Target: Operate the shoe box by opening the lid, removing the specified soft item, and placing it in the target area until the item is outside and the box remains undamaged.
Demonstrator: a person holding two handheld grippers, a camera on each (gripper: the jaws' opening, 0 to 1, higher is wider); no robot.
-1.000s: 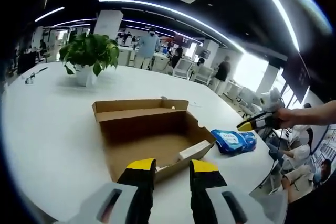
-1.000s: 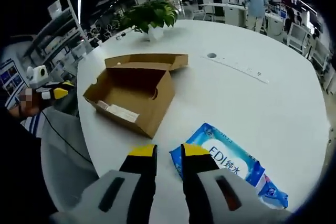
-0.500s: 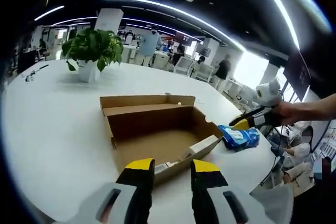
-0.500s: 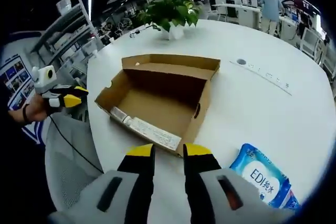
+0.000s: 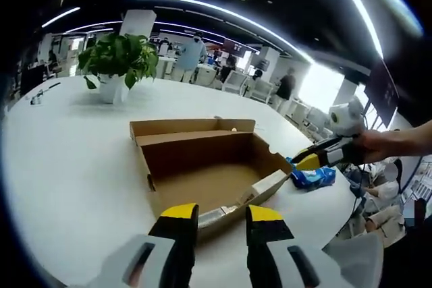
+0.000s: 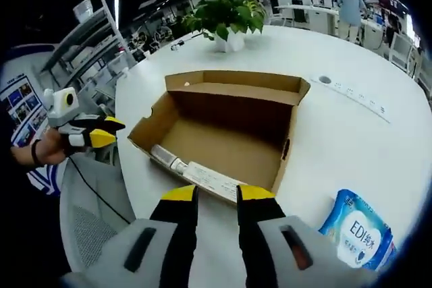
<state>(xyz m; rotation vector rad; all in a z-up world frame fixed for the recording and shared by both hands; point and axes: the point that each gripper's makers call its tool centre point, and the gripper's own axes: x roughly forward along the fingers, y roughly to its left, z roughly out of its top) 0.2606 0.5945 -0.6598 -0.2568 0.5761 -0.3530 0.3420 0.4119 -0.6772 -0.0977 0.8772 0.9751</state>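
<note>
**Shoe box open on desk, wipes pack outside it, both grippers unloaded**

Shoe box [image 5: 206, 166] [image 6: 226, 129]: brown cardboard, sits on the white round desk [image 5: 61, 160] [image 6: 351, 126], lid folded back flat behind it. Interior looks bare apart from a white label strip [image 6: 206, 177] along the near wall.

Soft item: blue wipes pack [image 5: 312, 177] [image 6: 358, 231], lies flat on the desk outside the box. In the left gripper view it is just beyond the box's right end; in the right gripper view it is to the right of the box, near the desk edge, apart from the cardboard.

Left gripper [image 5: 214, 214]: yellow-tipped jaws parted by a narrow gap, nothing between them, held just before the box's near wall. Seen from the right gripper view [image 6: 101, 133], it is held in a hand off the desk's left edge.

Right gripper [image 6: 208, 195]: jaws likewise slightly apart and unloaded, tips over the box's near wall by the label. The wipes pack lies to its right, not touching. In the left gripper view [image 5: 312, 160] it hovers just above the pack.

Potted plant [image 5: 116, 65] [image 6: 228, 18] stands on the far side of the desk.
</note>
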